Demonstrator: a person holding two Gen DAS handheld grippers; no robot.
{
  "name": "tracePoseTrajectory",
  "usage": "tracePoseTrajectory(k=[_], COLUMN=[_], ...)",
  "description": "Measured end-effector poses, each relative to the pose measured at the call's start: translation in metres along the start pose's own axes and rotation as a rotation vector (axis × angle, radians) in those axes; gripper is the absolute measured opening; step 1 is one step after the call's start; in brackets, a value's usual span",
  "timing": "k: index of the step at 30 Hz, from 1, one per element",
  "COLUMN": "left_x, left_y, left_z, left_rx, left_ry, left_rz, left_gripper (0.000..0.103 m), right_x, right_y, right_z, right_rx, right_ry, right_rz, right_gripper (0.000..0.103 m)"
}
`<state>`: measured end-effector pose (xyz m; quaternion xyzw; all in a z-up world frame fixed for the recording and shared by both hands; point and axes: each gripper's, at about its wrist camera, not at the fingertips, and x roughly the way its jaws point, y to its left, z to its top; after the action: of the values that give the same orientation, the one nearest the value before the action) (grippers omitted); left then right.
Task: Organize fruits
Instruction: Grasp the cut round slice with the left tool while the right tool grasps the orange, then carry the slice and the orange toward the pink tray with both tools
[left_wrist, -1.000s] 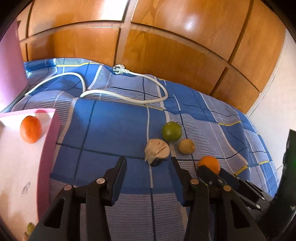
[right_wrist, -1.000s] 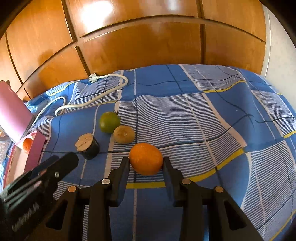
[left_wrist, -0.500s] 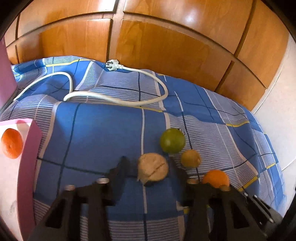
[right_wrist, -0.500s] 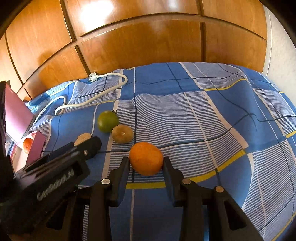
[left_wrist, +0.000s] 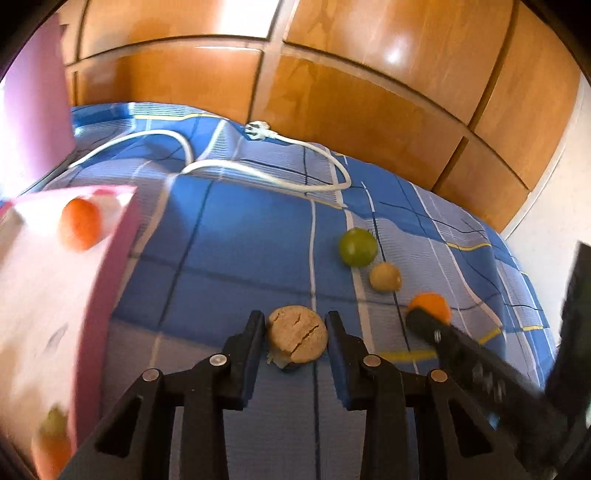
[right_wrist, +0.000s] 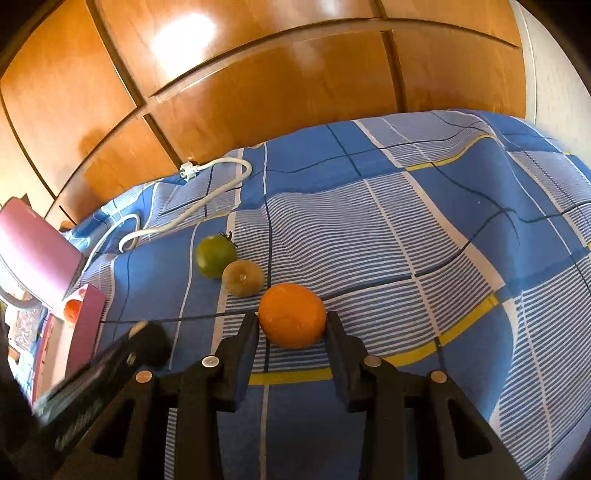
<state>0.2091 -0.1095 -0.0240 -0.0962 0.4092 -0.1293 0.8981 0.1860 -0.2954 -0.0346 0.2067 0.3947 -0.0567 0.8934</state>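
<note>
Round orange citrus fruit (right_wrist: 291, 315) sits between the right gripper (right_wrist: 291, 325) fingers, on the blue checked bedsheet (right_wrist: 406, 229) over a yellow stripe. Both pads touch its sides, so the jaws are closed down to fruit width; it rests on the sheet, not lifted.

Left gripper (left_wrist: 296, 334) brackets the tan cut-faced fruit half with a dark skin (left_wrist: 297, 339). Left finger is against it; on the right side contact is not clear, so I can't tell if the grip is firm. Cut face shows two cracks and points at the camera.

Just past the orange, in the right wrist view: small brownish-yellow round fruit (right_wrist: 243, 277), then the round green fruit with a stem (right_wrist: 215, 255), the two touching or nearly so. Same pair seen from the left wrist, green (left_wrist: 358, 246) and brownish (left_wrist: 385, 277).

Pink open cardboard box (left_wrist: 107, 266) at the left edge of the sheet holds a second small orange fruit (left_wrist: 80, 223); the bottom corner of the box is blurred. White power cable with plug (left_wrist: 258, 177) loops across the far side of the bed. Glossy wooden wardrobe doors (right_wrist: 258, 85) behind.
</note>
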Motion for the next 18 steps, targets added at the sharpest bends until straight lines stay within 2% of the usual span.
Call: tracePoseTrajectory(k=[4,18], left_x=[-0.014,-0.002], left_y=[0.007,0.009], left_z=[-0.021,-0.015], left_rx=[-0.018,-0.064], left_ry=[-0.006,0.010], left_rz=[-0.002,-0.017], left_gripper=[0.034,0.036], right_x=[-0.001,0.001], right_y=[0.000,0.001], right_z=[0.000,-0.001], right_rx=[0.001,-0.011], right_ry=[-0.002,0.004], right_rz=[0.002,-0.011], right_gripper=[0.036,0.036])
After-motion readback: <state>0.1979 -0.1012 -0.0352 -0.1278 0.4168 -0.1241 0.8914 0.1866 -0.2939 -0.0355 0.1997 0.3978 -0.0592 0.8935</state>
